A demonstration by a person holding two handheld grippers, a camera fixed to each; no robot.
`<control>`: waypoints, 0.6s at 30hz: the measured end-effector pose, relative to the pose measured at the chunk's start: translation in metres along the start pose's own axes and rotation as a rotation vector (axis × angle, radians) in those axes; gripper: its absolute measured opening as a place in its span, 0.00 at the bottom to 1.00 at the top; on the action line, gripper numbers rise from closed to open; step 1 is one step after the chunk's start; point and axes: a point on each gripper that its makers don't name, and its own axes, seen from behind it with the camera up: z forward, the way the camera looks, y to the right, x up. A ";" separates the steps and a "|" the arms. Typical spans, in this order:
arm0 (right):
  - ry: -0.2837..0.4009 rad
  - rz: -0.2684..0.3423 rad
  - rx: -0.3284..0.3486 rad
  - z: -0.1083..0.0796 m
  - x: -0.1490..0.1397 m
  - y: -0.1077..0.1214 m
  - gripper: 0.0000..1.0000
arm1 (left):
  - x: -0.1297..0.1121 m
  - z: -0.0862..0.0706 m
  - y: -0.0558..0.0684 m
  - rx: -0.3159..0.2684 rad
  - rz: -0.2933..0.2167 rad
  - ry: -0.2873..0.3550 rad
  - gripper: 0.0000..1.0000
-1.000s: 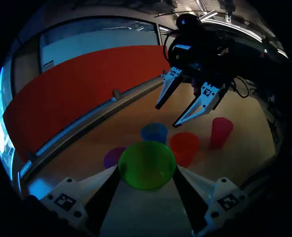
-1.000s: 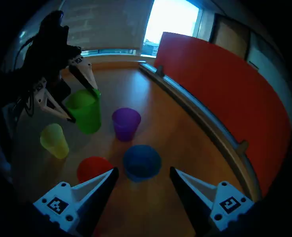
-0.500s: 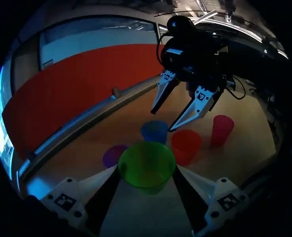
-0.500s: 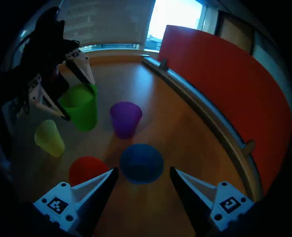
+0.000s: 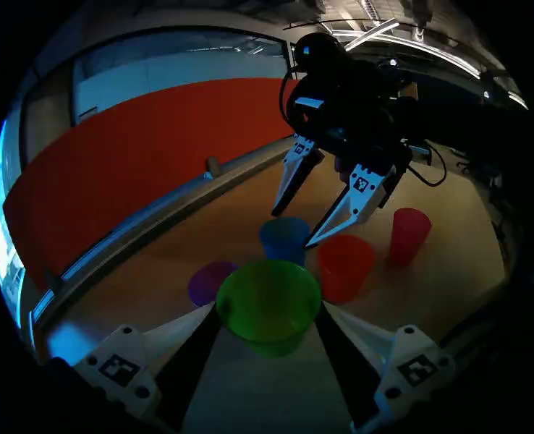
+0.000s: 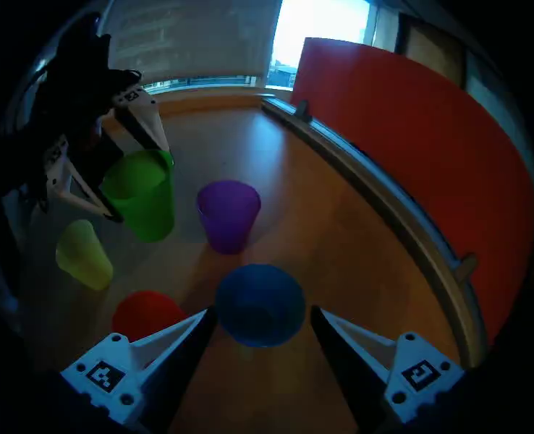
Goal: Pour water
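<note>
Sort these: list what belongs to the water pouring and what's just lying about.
In use: green cup, held by left gripper; blue cup, straddled by open right gripper, likely the target.
Lying about: purple cup, red cup, yellow cup, pink cup.

Translucent plastic, slight gloss: green cup (image 5: 268, 304), blue cup (image 6: 260, 304). Smooth wood (soft sheen): tabletop (image 6: 296, 210).
</note>
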 end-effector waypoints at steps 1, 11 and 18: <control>0.000 0.003 0.002 0.001 0.000 0.000 1.00 | 0.000 0.000 0.000 0.000 0.000 -0.001 0.88; 0.002 0.044 0.020 0.012 0.000 -0.001 1.00 | -0.005 0.003 0.001 -0.007 -0.002 -0.005 0.88; 0.002 0.062 0.026 0.018 -0.002 -0.002 1.00 | -0.007 0.004 0.000 -0.008 -0.005 -0.009 0.88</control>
